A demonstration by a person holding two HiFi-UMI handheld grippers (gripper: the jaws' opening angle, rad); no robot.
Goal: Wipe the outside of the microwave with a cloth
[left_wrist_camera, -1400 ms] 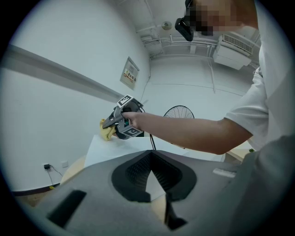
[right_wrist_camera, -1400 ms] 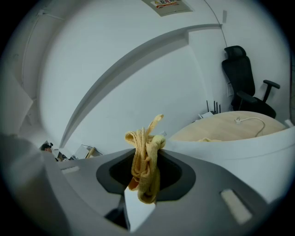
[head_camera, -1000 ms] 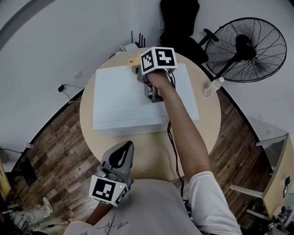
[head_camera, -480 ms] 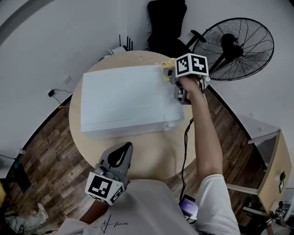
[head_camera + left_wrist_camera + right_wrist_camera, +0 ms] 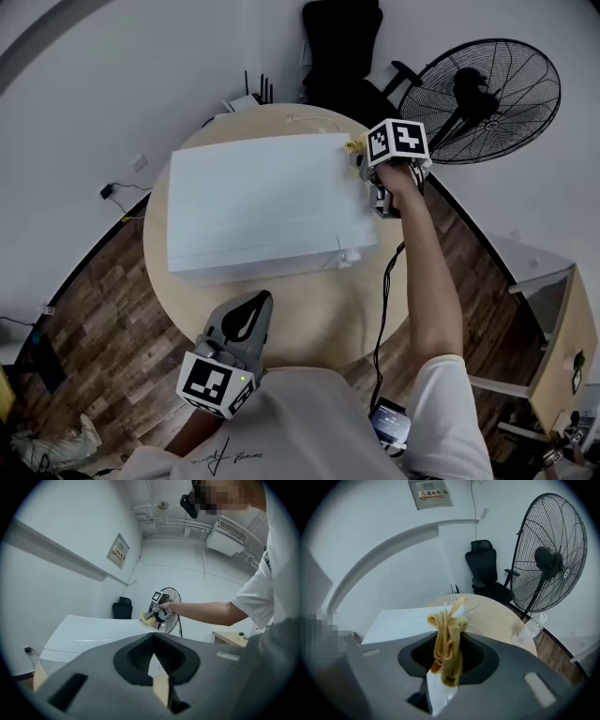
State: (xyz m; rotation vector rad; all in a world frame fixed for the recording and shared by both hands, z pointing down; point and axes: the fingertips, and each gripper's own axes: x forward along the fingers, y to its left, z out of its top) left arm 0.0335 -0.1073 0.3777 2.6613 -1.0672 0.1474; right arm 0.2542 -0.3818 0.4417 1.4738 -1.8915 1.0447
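- My right gripper (image 5: 366, 159) is at the far right corner of the microwave (image 5: 258, 202), its jaws clamped on the bunched yellow cloth (image 5: 447, 644).
- The cloth sits just beside that corner's top edge.
- My left gripper (image 5: 242, 323) hangs in front of the microwave, over the near edge of the round table (image 5: 309, 309), jaws together on nothing.
- A standing fan (image 5: 487, 94) is beyond the microwave's right side.
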